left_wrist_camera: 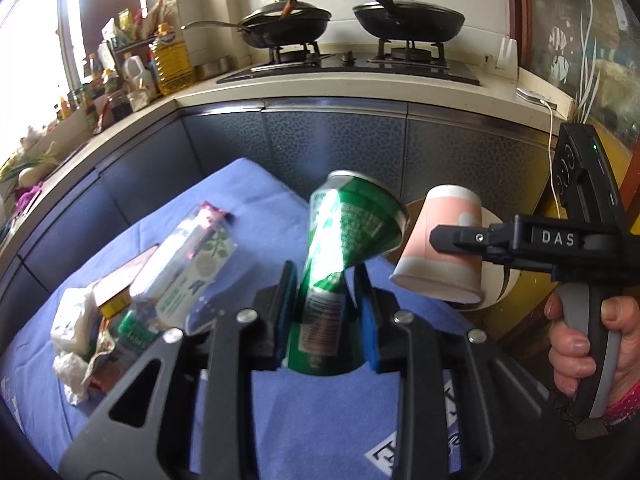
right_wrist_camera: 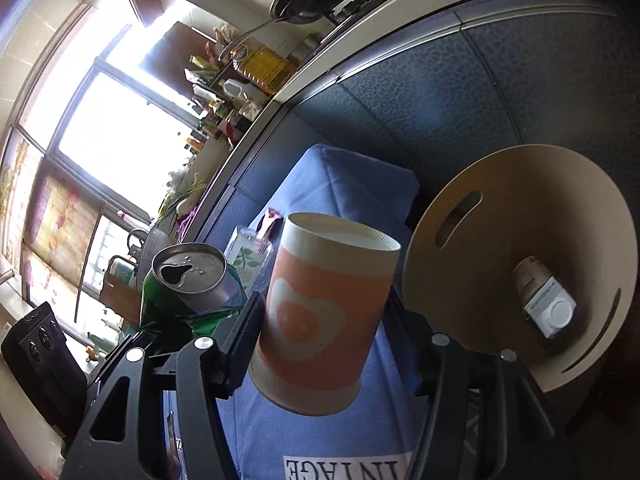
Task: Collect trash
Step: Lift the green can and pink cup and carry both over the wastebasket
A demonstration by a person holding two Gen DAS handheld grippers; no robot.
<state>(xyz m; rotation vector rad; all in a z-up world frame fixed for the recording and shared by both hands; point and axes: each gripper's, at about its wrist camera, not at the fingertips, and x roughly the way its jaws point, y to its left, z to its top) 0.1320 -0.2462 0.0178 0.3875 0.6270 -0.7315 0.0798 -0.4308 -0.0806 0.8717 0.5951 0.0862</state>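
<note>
Right now my right claw (right_wrist_camera: 332, 344) is clamped across the body of the pink-and-white paper cup (right_wrist_camera: 324, 316), which hangs in the air, tilted, its closed base pointing ahead. The round beige bin with slotted walls (right_wrist_camera: 460, 264) lies forward and to the right of that cup, close by, so I judge my right hand the nearer one. My left claw (left_wrist_camera: 326, 296) is closed on the dented green aluminium can (left_wrist_camera: 340, 240), its long axis leaning up and away over the blue cloth-covered worktop (left_wrist_camera: 248, 216), left of the bin.
</note>
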